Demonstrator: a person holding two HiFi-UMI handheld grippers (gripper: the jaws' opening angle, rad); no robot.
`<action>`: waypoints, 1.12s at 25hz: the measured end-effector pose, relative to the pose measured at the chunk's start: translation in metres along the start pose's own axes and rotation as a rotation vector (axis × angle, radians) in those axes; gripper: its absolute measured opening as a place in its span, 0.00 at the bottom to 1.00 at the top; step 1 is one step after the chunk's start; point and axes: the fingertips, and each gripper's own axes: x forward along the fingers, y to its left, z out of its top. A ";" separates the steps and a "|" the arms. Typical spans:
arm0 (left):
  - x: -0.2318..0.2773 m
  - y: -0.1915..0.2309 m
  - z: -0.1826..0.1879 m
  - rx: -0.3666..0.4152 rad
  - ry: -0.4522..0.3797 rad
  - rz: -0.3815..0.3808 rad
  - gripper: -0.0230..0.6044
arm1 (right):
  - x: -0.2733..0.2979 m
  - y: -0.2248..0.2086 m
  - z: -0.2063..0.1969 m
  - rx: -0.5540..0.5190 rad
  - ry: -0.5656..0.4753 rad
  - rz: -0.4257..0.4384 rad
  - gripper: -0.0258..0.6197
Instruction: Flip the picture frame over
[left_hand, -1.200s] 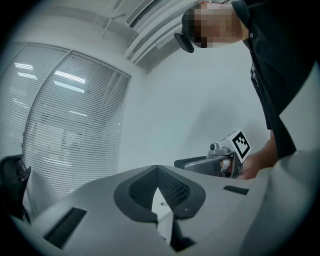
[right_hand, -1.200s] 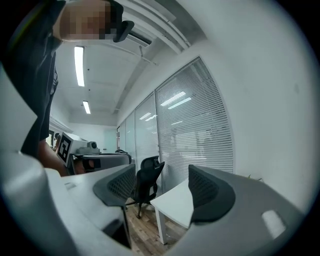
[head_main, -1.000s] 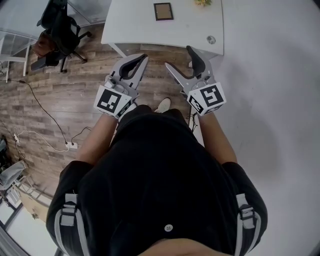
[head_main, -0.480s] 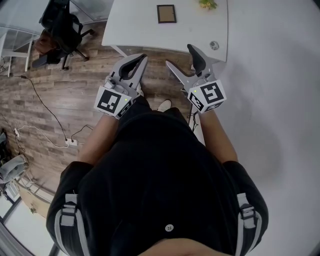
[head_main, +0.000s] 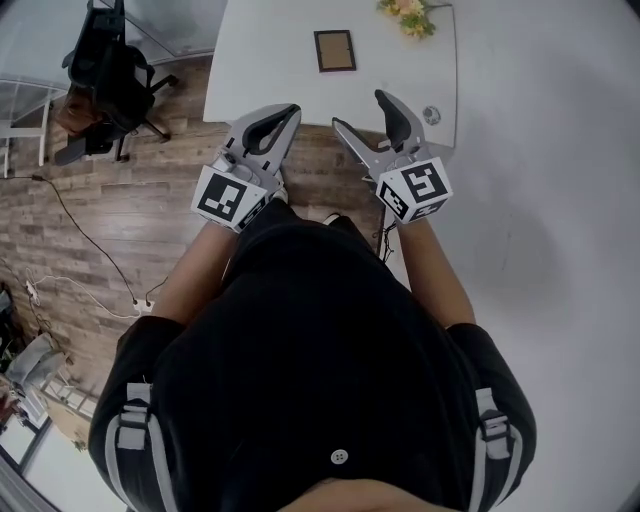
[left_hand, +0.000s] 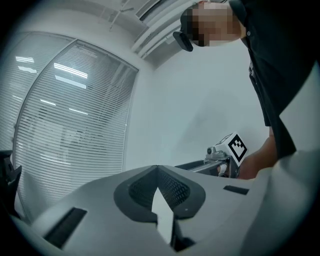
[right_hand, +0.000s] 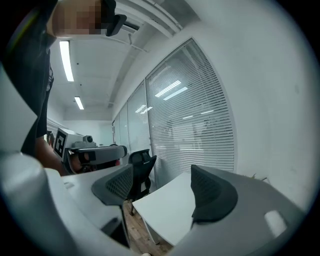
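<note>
Standing short of the white table (head_main: 260, 60), nothing begun: the picture frame (head_main: 334, 51) lies flat on it, untouched, well ahead. Left gripper (head_main: 283, 113) clenched on nothing, right gripper (head_main: 362, 112) spread wide, empty. Reach, grasp and flip all to do.

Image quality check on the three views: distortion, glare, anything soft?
Head view: strong fisheye, the table edge bows; the frame is small but sharp, with even light. Left gripper view: dark vignetted corners, and the bright blinds curve. Right gripper view: same vignette, ceiling lights bright, no motion blur.
</note>
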 end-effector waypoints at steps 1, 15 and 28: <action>0.004 0.011 -0.001 -0.004 0.002 -0.004 0.04 | 0.010 -0.003 0.000 0.002 0.006 -0.007 0.60; 0.028 0.140 -0.014 -0.013 0.045 -0.077 0.04 | 0.126 -0.037 -0.002 0.035 0.074 -0.162 0.60; 0.041 0.195 -0.036 -0.062 0.044 -0.136 0.04 | 0.185 -0.071 -0.030 0.082 0.136 -0.260 0.59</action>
